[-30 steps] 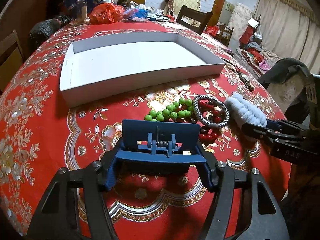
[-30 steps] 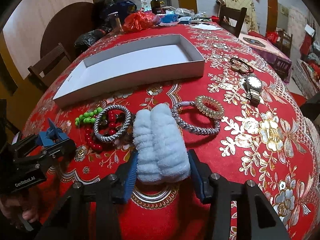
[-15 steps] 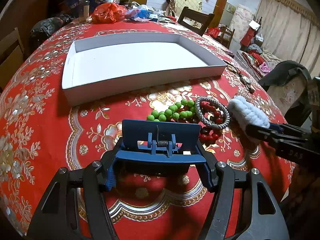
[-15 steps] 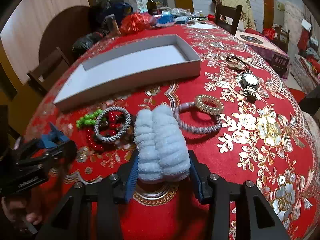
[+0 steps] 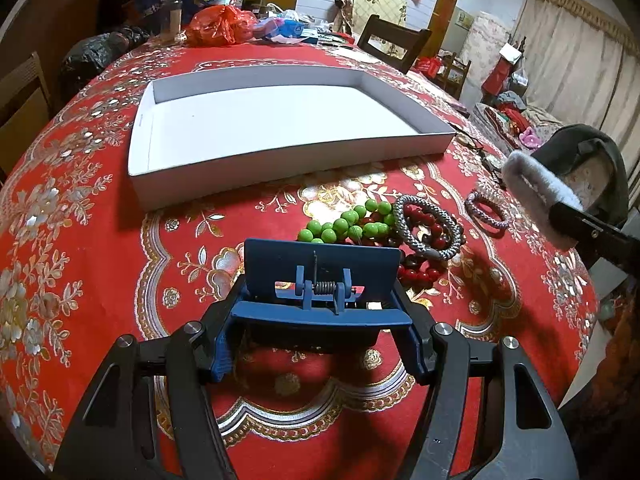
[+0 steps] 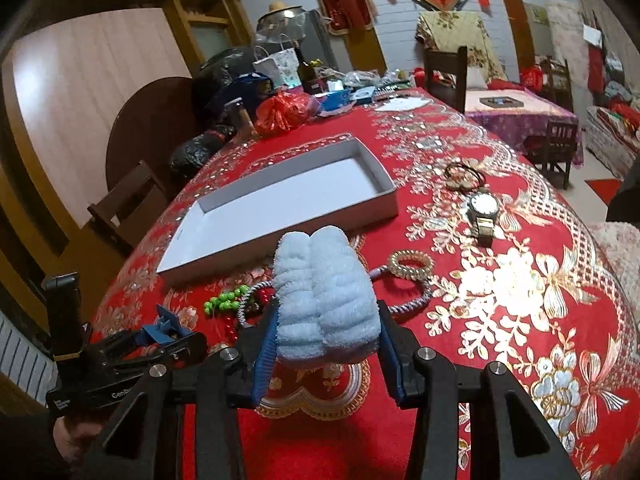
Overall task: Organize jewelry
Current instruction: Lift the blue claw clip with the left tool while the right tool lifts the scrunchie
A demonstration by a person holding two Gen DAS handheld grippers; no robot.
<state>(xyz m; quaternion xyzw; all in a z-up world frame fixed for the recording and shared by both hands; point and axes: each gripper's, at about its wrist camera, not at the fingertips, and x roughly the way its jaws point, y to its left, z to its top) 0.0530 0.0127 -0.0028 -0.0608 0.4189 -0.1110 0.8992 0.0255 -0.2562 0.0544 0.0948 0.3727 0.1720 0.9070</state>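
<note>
Lifted off the tablecloth (image 6: 500, 360) since a second ago: fluffy blue scrunchie (image 6: 326, 300), pinched in right gripper (image 6: 326, 346), now above the bracelets. Left gripper (image 5: 318, 320) clamped on blue hair clip (image 5: 322, 280), low over the cloth. Beyond: green beads (image 5: 346, 222), grey bracelet (image 5: 428, 226), white tray (image 5: 280, 120), watch (image 6: 484, 210)

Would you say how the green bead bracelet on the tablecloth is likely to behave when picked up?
The green bead bracelet lies in a loose curve, so it probably droops limply. Its glossy round beads may slip from pads. It overlaps the red bead strand, so it might drag that along.
</note>
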